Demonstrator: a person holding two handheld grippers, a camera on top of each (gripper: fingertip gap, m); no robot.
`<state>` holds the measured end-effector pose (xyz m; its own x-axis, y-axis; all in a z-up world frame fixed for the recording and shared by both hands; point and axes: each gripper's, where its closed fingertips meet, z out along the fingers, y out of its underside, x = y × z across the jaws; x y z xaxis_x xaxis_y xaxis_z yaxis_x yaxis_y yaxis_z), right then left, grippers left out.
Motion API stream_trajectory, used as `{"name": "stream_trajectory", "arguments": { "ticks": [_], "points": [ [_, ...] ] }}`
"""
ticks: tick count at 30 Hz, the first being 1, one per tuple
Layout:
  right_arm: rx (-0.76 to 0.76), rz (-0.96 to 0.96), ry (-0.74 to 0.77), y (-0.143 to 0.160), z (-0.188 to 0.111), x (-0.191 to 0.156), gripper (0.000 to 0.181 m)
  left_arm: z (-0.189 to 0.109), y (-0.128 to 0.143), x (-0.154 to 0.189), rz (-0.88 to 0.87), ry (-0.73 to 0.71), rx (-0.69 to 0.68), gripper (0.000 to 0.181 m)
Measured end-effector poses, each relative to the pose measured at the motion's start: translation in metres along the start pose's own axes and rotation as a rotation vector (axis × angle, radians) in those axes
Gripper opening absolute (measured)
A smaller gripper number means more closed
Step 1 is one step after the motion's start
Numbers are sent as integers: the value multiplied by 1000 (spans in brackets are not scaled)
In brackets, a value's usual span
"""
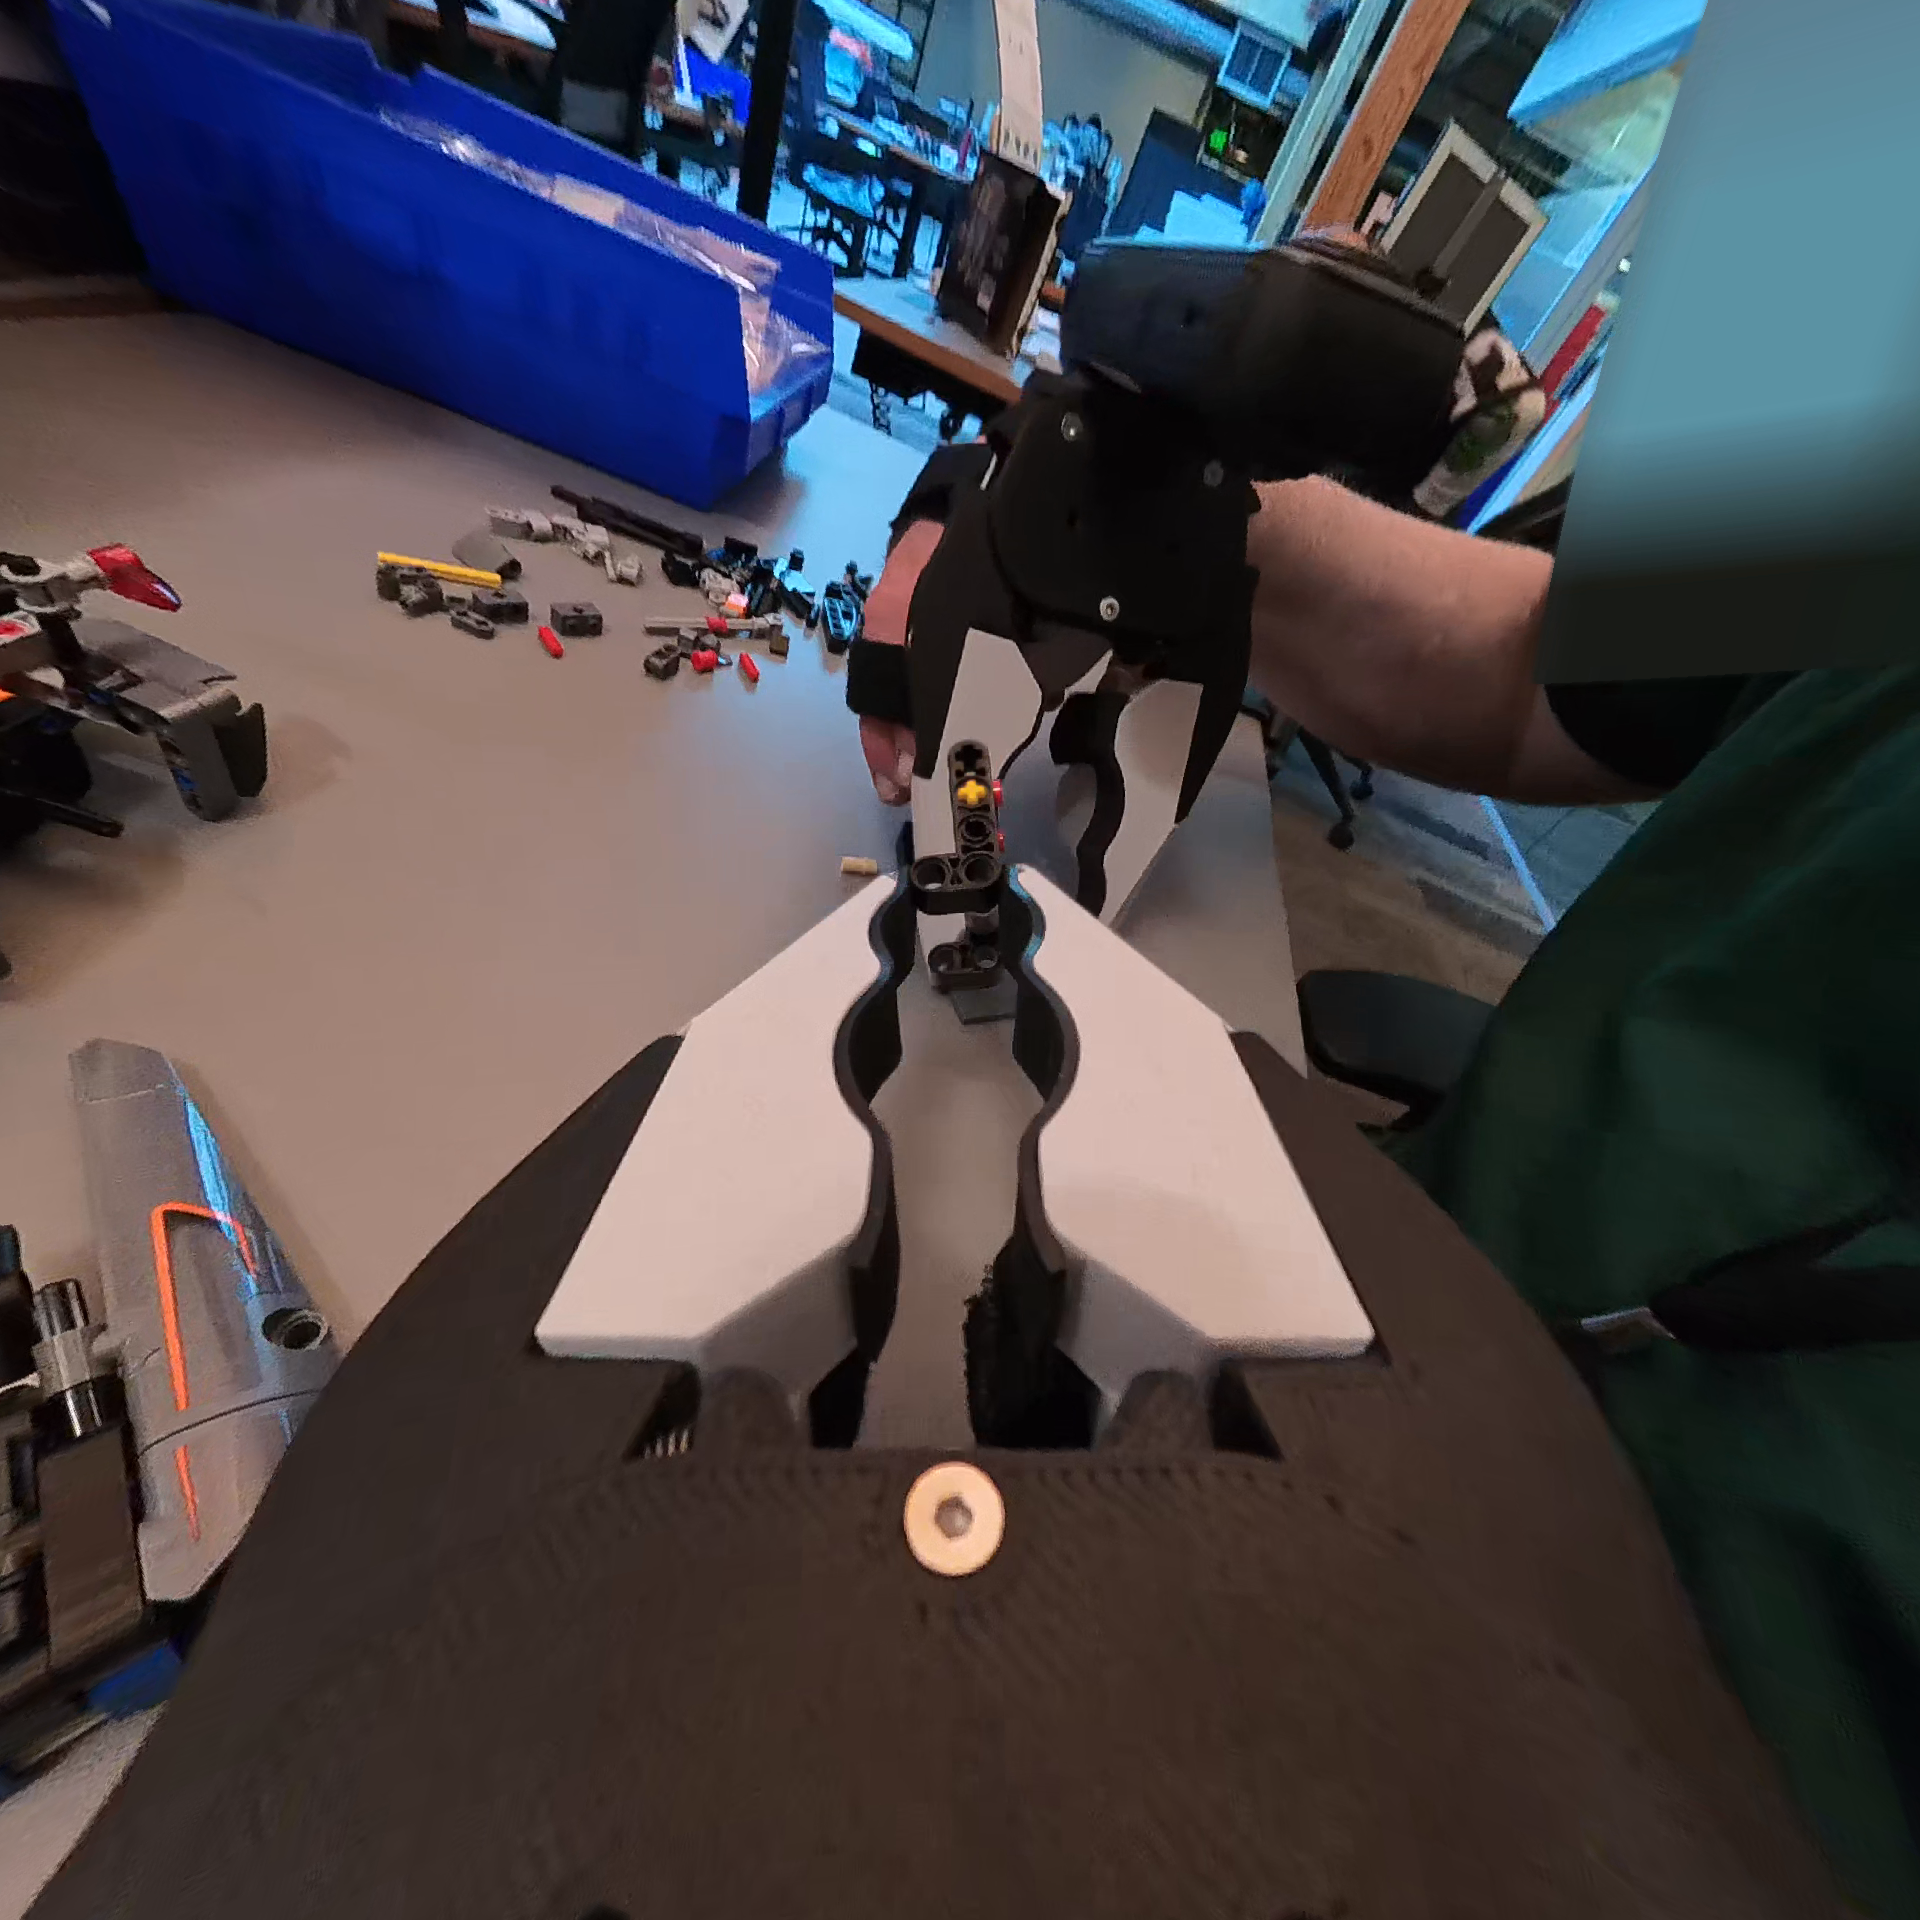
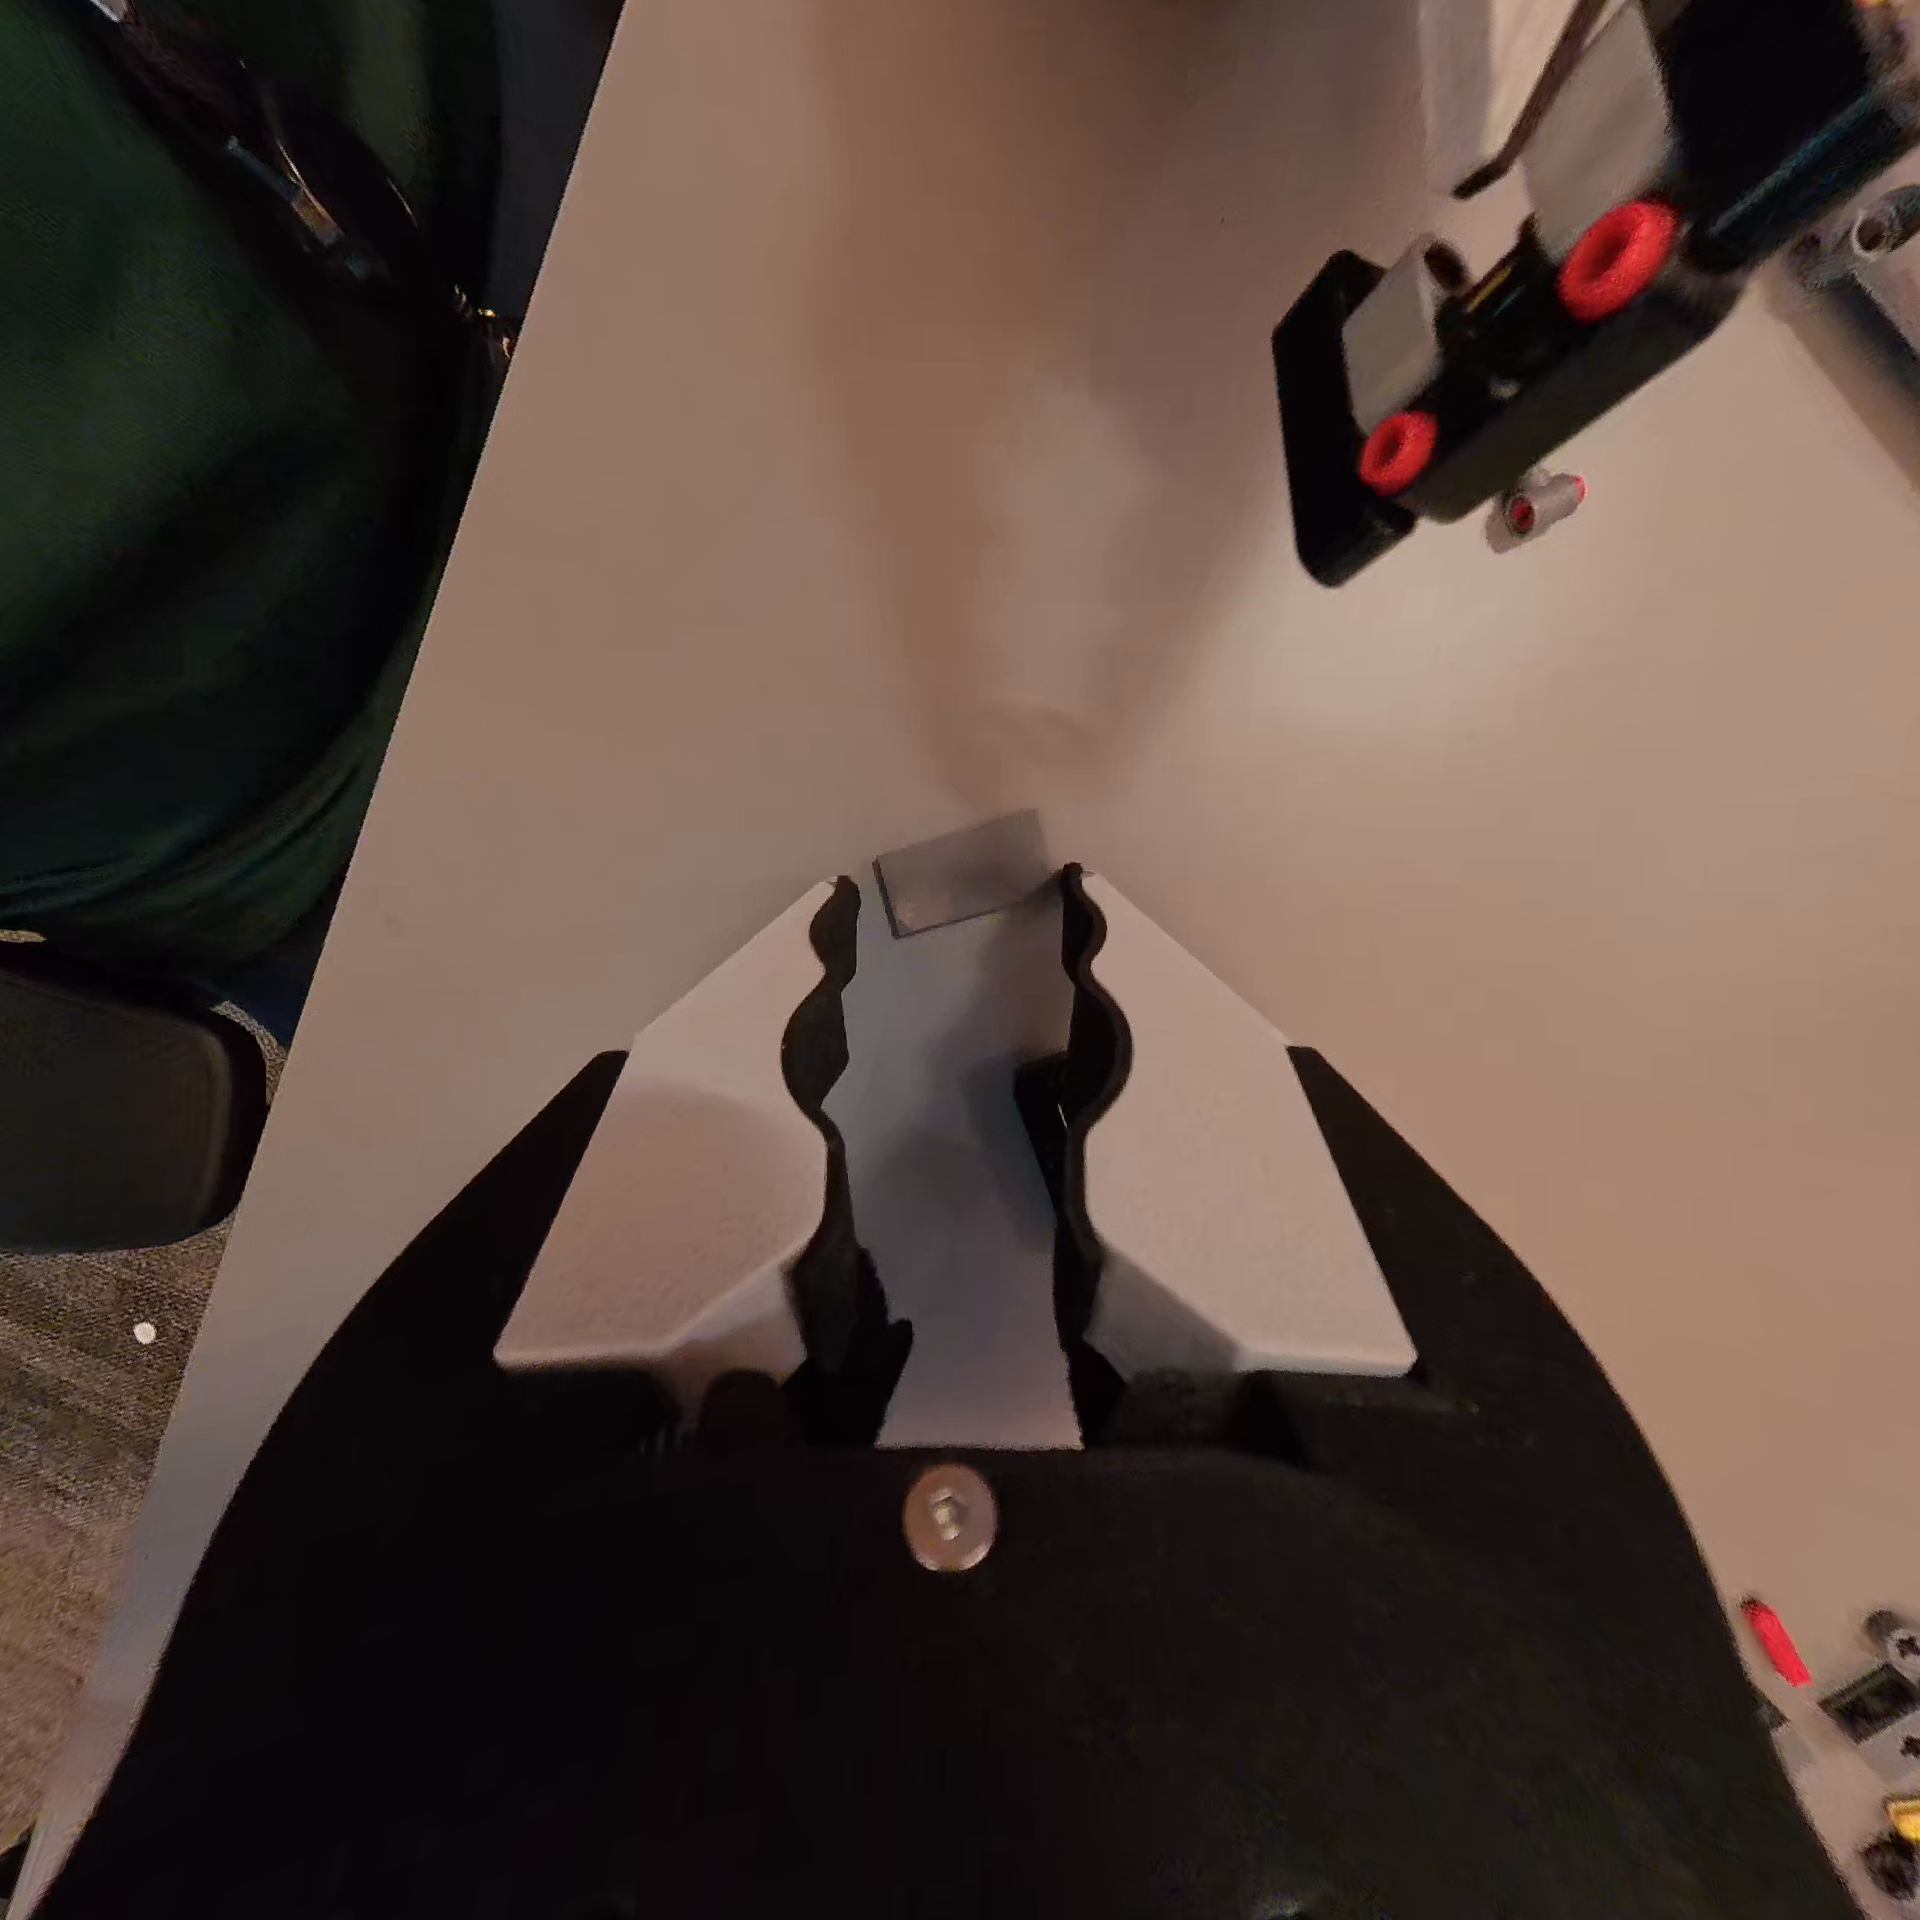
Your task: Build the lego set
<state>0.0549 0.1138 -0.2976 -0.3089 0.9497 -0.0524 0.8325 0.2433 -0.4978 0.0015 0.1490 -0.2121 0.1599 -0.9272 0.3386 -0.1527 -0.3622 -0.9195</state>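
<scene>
My left gripper [image 1: 958, 885] is shut on a black Technic assembly [image 1: 971, 821] at its fingertips. It holds the assembly upright above the table; a yellow axle end and red pins show on it. The assembly also shows in the right wrist view [image 2: 1507, 353], at the upper right. A small dark grey flat tile [image 2: 956, 862] lies on the table, and in the left wrist view it [image 1: 982, 1006] sits just under the held assembly. My right gripper [image 2: 961, 888] is open and points down at the table, with the tile at its fingertips. It also shows beyond the assembly in the left wrist view [image 1: 1039, 821].
A pile of loose pieces [image 1: 623, 603] lies mid-table in front of a blue bin [image 1: 447, 249]. A part-built model [image 1: 125, 707] and a grey panel with orange stripes [image 1: 197, 1299] lie at the left. The table edge [image 2: 436, 831] and a person in green are close by. Spacing between my two grippers at the tips: around 11 cm. From either gripper's tips it is about 20 cm to the part-built model [image 1: 125, 707].
</scene>
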Motion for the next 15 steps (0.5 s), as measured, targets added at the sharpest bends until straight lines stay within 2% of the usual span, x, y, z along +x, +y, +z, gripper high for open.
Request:
{"name": "stream_trajectory", "arguments": {
  "ticks": [10, 15],
  "points": [
    [29, -22, 16, -1, 1, 2, 30, 3, 11, -3, -40, -30, -55, 14],
    [98, 32, 100, -3, -3, 3, 30, 4, 27, -2, -60, -25, -176, 14]
  ]
}}
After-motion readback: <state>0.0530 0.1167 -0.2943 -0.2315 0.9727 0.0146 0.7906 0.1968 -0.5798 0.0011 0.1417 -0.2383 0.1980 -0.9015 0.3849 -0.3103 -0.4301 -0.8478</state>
